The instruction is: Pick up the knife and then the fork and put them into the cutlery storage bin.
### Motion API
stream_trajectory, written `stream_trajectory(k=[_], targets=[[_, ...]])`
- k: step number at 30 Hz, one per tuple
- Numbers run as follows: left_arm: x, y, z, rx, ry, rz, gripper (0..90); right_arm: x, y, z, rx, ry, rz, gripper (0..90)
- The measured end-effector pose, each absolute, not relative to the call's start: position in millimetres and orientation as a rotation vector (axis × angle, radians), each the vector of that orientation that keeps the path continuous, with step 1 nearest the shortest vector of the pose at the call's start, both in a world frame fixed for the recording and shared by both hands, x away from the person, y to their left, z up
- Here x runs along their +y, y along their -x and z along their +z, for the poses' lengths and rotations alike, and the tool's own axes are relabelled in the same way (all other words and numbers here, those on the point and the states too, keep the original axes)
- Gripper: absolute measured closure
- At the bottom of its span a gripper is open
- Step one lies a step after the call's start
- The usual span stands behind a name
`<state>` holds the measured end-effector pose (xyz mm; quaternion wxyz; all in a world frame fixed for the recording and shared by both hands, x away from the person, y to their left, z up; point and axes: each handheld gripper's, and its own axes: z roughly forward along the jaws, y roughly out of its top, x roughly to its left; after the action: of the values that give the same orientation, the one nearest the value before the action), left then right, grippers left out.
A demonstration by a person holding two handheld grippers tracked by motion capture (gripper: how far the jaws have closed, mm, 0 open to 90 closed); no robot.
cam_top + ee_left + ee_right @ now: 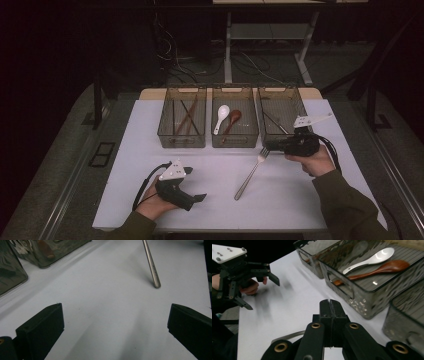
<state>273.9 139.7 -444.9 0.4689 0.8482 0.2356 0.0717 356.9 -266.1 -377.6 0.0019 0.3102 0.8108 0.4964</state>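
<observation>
Fork (pixel 252 173) lies slanted on the white table (pixel 150 150), roughly midway between the left and right edges, its tines toward the far side and its handle end pointing at the near edge. The right gripper (pixel 268 145) sits at the tine end, its jaws pressed fully together; in the right gripper view the 2 black pads meet flat, and a curved strip of metal shows just below them at the left, so the fork's head appears to be clamped, though the contact itself is hidden. The left gripper (pixel 200 198) rests in the person's hand near the near-left part of the table, its jaws spread wide with nothing between them; in the left gripper view the fork's handle tip lies beyond the jaws, well apart from them. Along the far edge stand 3 smoky clear bins: the left bin (pixel 181 141) holds chopsticks (pixel 186 117), the middle bin (pixel 235 141) a white spoon (pixel 221 118) and a brown wooden spoon (pixel 231 121), and the right bin (pixel 280 91) stands behind the right gripper.
</observation>
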Motion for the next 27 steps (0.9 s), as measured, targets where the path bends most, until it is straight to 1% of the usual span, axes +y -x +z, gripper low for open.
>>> stream_trajectory(k=[6, 11, 27], targets=[[140.1, -274.3, -444.8, 0.577, -2.079, 0.175, 0.0, -274.6, -361.4, -360.9, 2.489, -0.973, 1.516, 89.2], [140.4, -274.3, -444.5, 0.575, -2.078, 0.176, 0.0, -285.6, -366.5, -340.1, 2.428, -0.980, 1.505, 89.2], [140.9, -274.2, -444.0, 0.579, -2.077, 0.177, 0.1, -336.1, -398.2, -270.6, 2.184, -1.072, 1.416, 89.2]])
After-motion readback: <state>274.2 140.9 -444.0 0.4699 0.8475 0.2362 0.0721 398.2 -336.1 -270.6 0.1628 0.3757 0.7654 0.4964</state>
